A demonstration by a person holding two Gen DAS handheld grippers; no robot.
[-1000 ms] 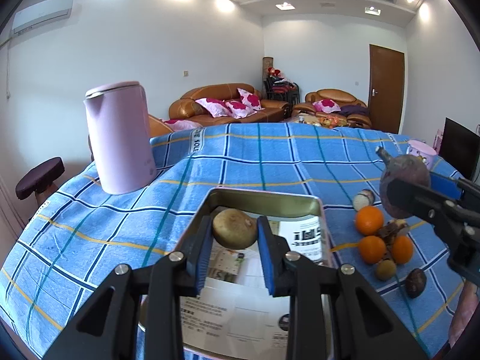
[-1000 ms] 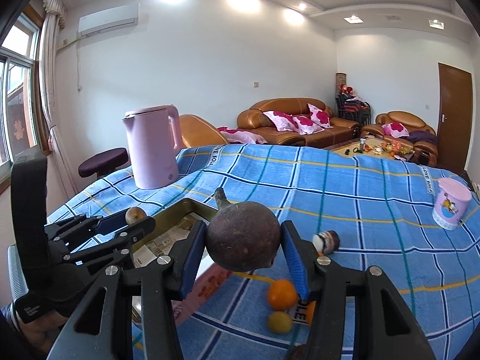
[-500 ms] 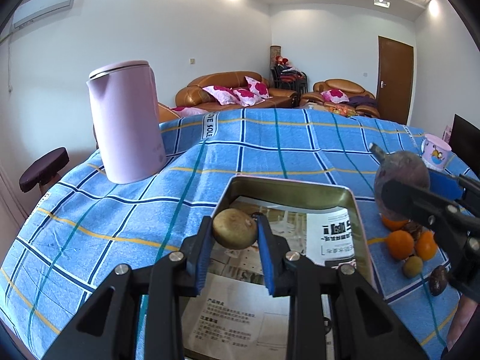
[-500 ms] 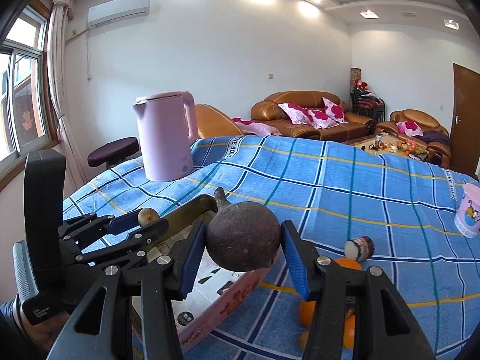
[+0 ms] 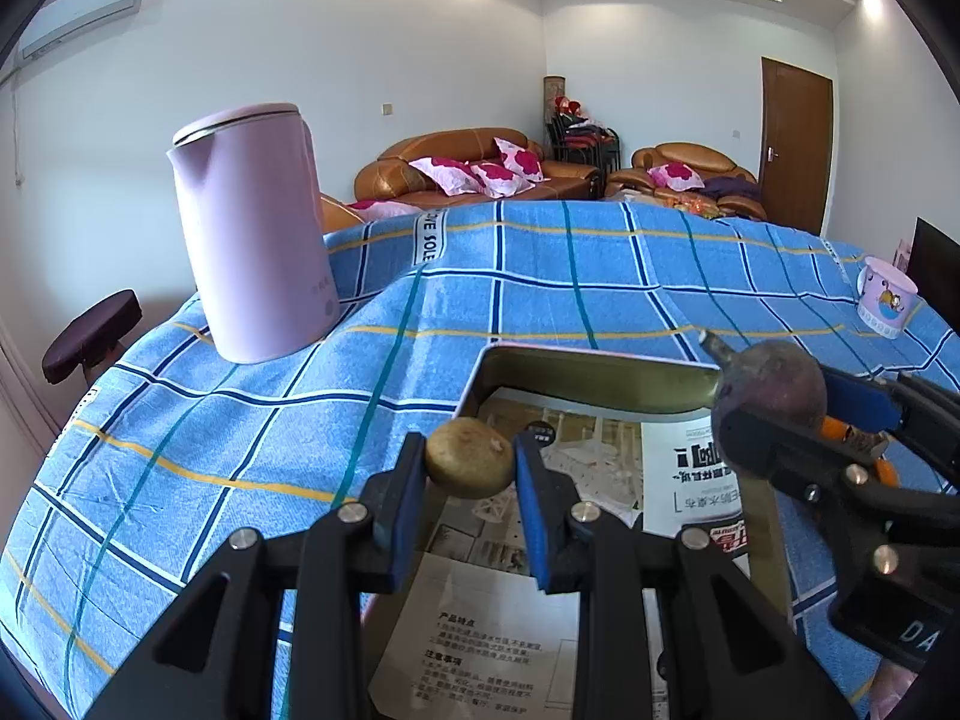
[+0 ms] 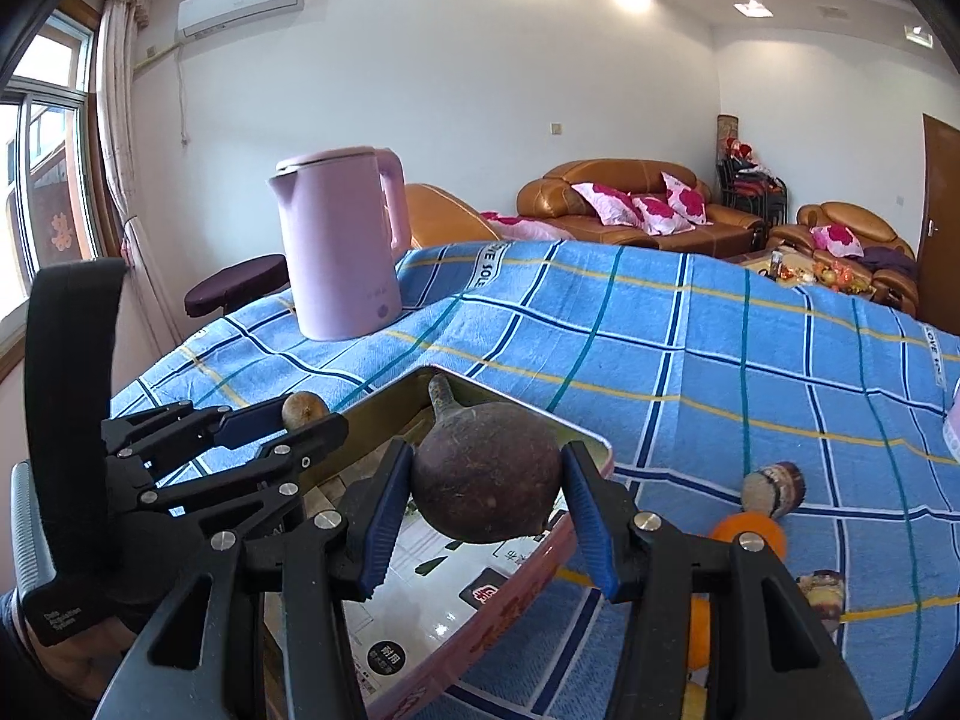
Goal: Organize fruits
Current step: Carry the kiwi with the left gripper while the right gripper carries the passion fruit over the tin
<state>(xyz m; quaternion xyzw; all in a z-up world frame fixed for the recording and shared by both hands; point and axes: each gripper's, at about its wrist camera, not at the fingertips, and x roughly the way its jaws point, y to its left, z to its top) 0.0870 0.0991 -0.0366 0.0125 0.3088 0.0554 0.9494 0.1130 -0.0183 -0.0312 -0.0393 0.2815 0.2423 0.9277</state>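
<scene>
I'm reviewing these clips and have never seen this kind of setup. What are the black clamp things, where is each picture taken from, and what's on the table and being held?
No robot here: a person holds a two-finger clamp in each hand, each with a camera looking along its fingers. One picture is from the left gripper, shut on a small brownish fruit. The other is from the right gripper, shut on a dark round fruit with a stem. Both hover over a metal tray lined with printed paper, on a blue checked tablecloth. Also there: a pink kettle, a patterned cup, and oranges beside the tray.
</scene>
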